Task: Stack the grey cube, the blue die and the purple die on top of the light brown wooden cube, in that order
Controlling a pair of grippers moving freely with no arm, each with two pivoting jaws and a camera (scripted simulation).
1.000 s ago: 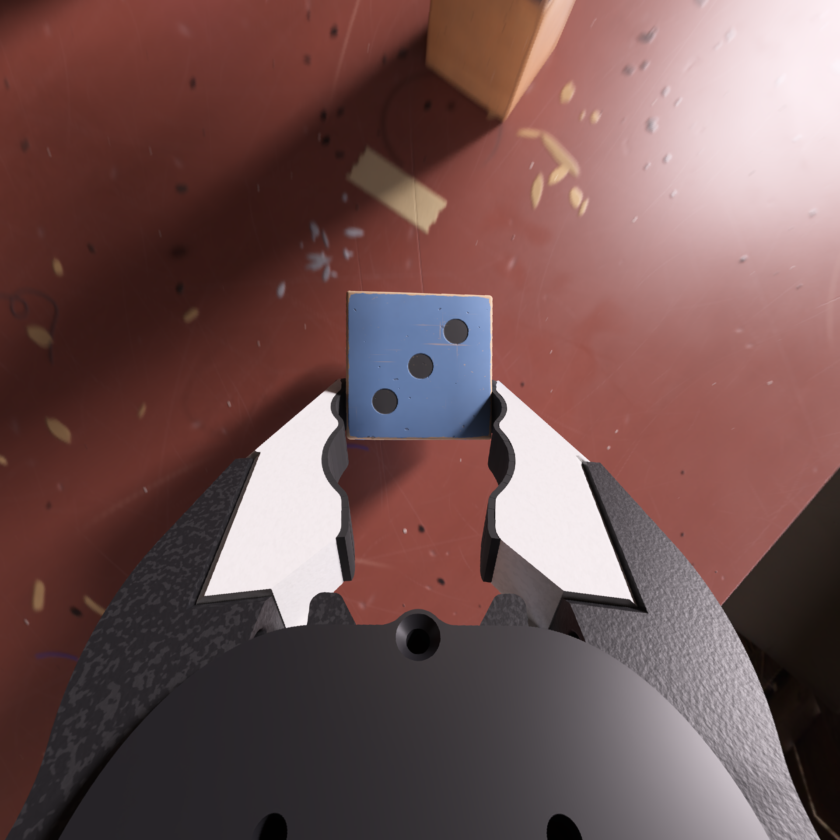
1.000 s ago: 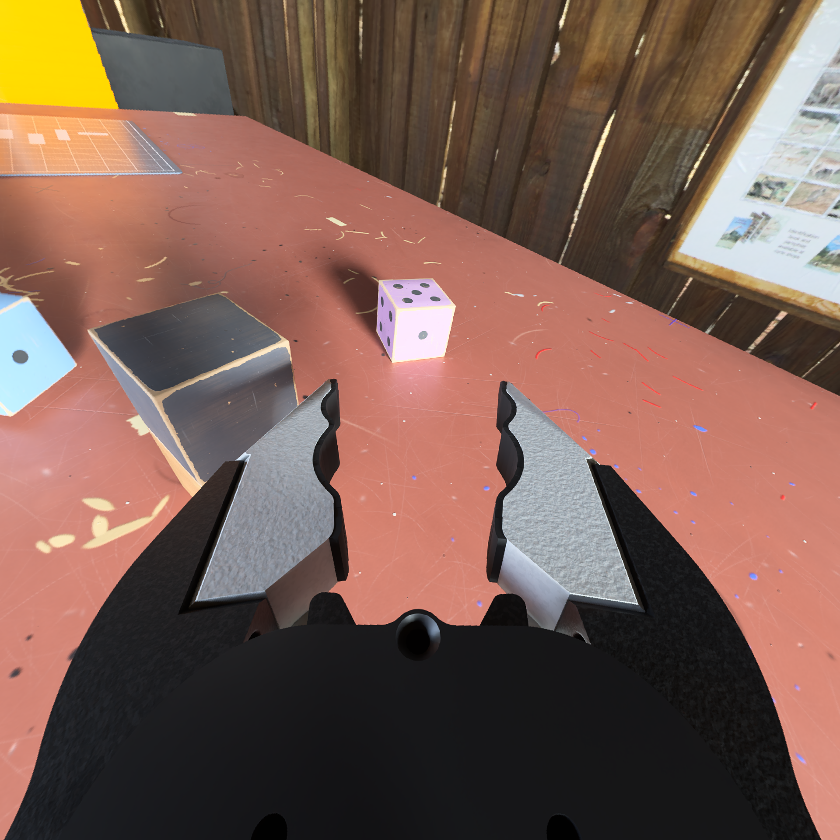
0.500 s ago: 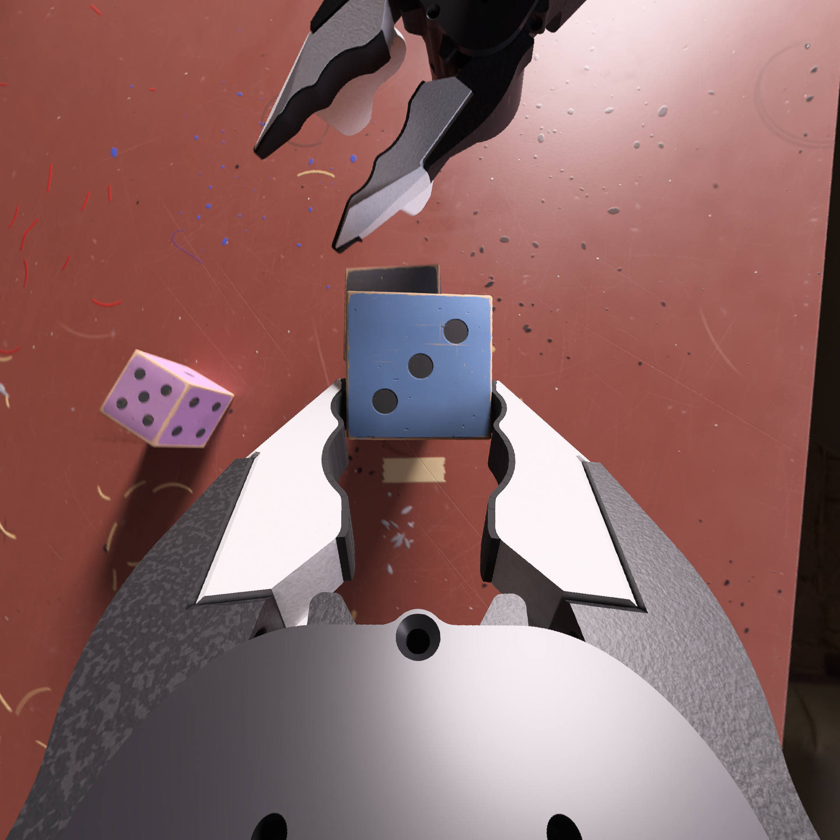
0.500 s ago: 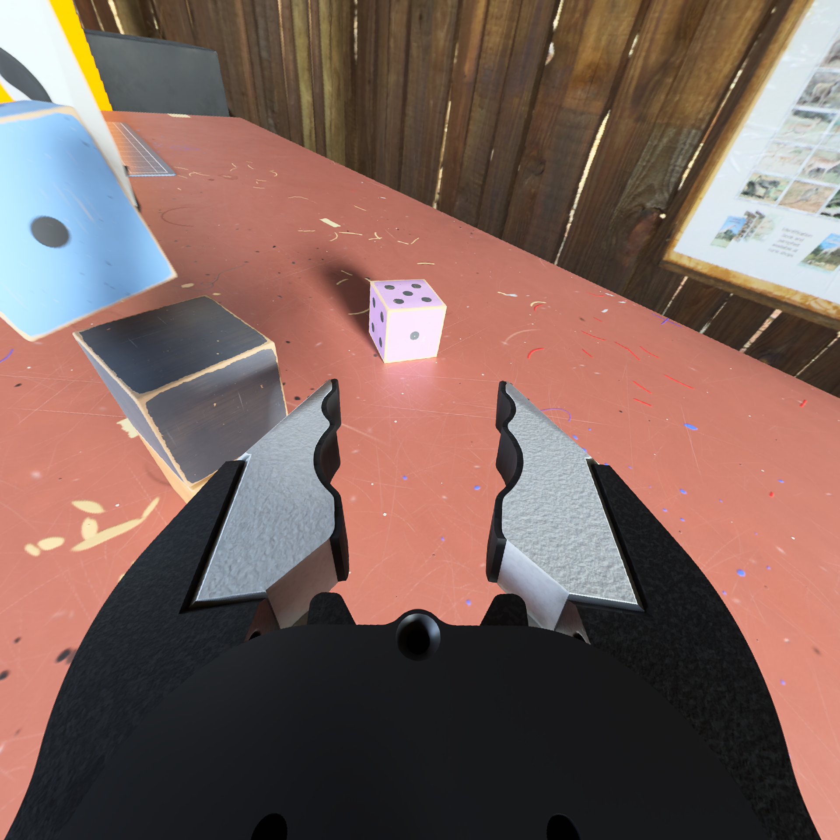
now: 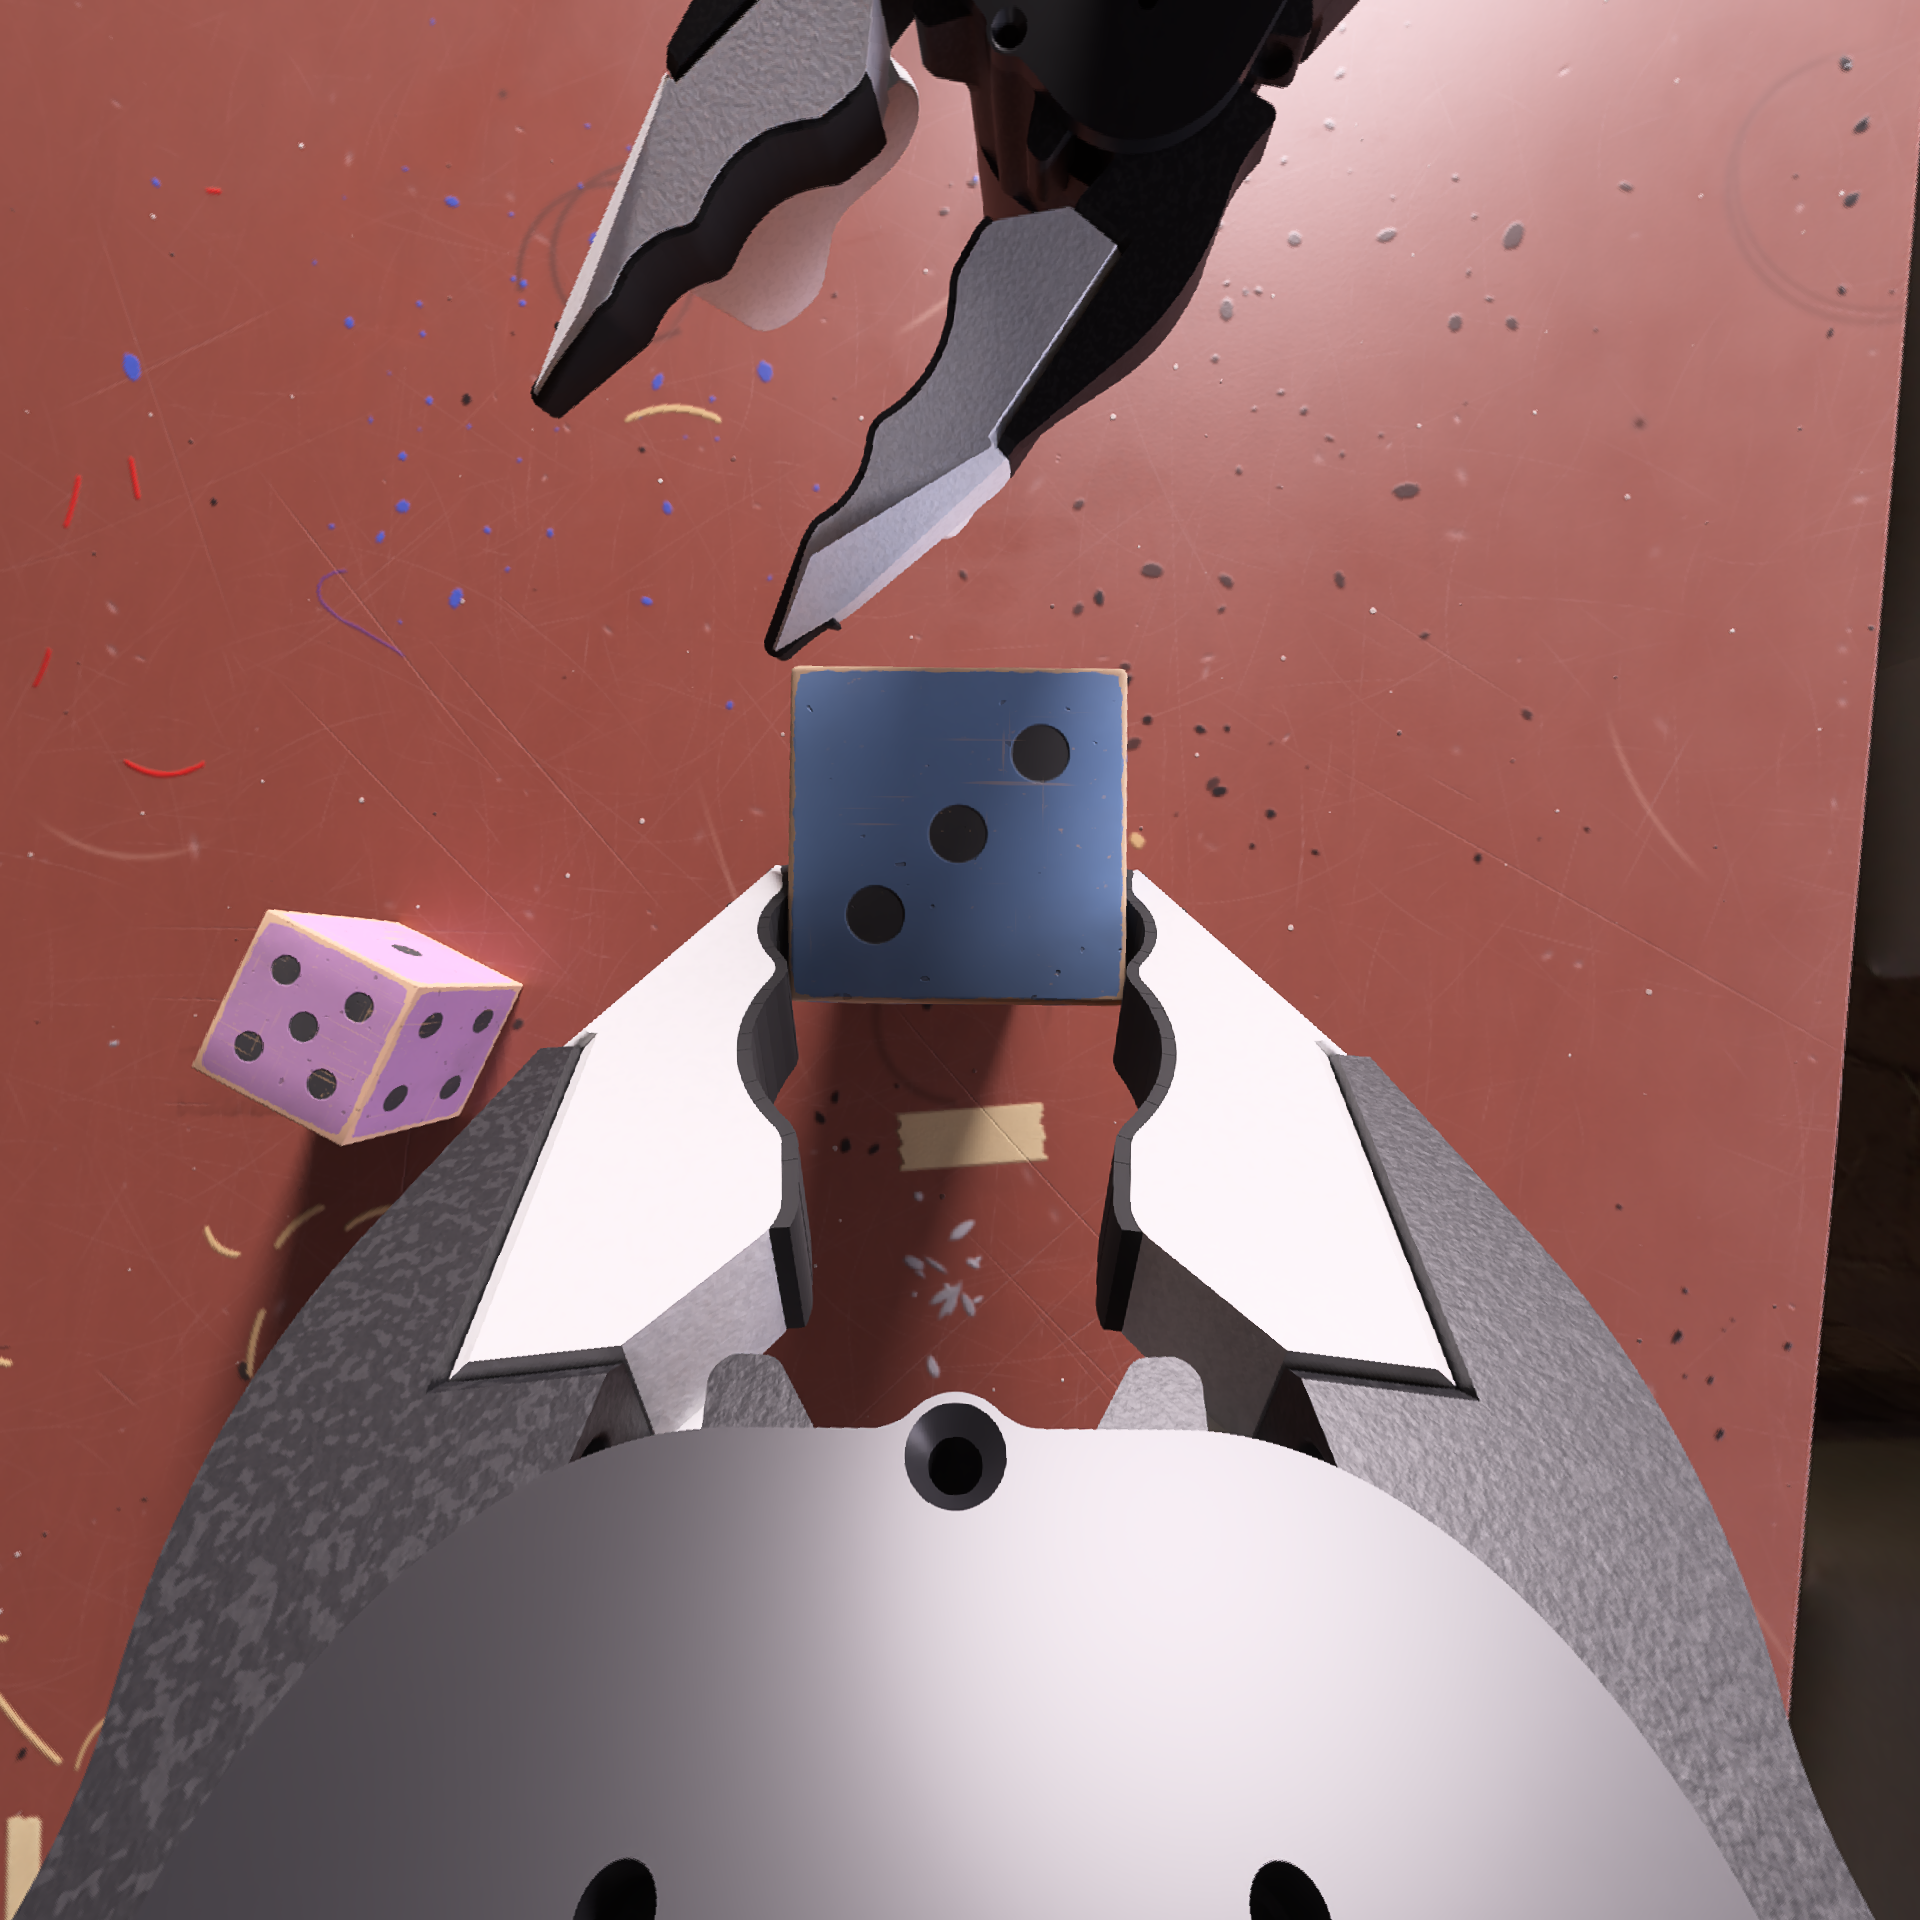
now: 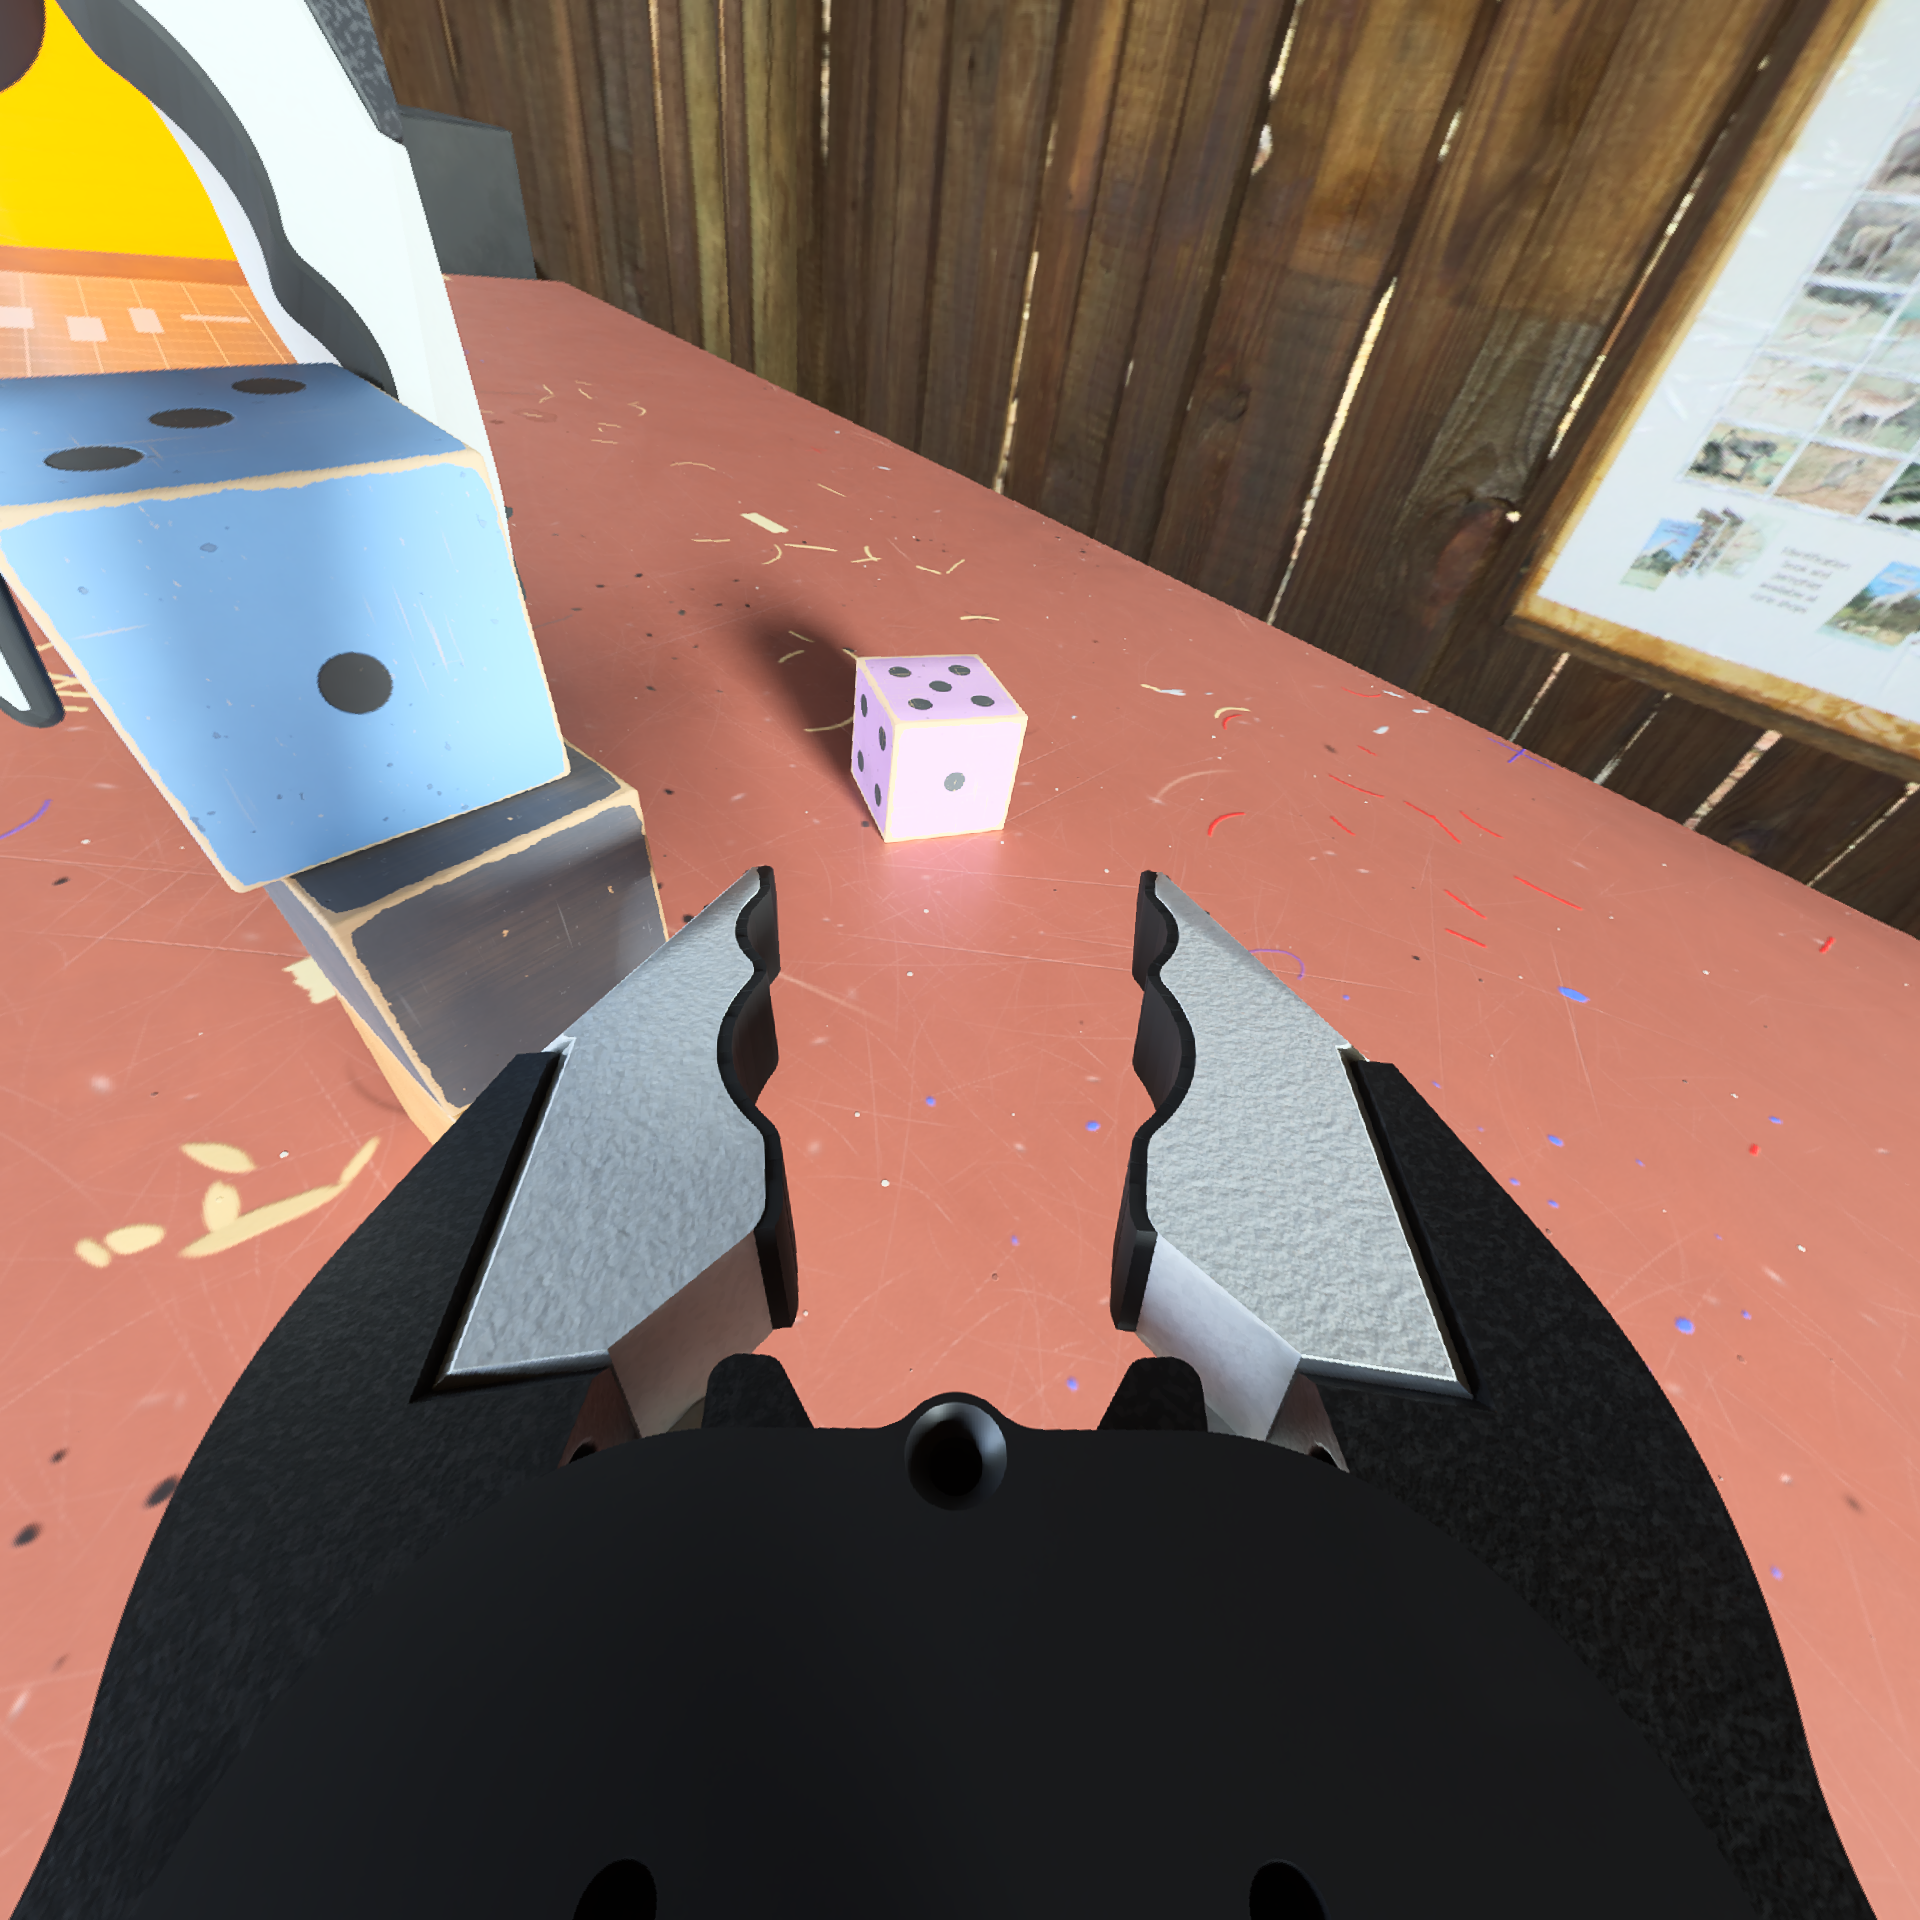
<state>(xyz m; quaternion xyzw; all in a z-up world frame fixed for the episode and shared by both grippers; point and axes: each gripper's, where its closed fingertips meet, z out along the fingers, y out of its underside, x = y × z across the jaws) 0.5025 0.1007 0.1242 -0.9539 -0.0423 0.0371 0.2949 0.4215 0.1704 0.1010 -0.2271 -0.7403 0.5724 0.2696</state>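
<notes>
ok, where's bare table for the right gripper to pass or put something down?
Free: the stretch between the right gripper and the purple die, and the tabletop right of that die toward the wooden fence. Crowded: its left, where the left gripper holds the blue die over the grey cube.

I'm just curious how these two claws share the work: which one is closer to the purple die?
Probably the right gripper: open, it points at the purple die lying ahead. The left gripper holds the blue die above the stack, off to the side.
</notes>
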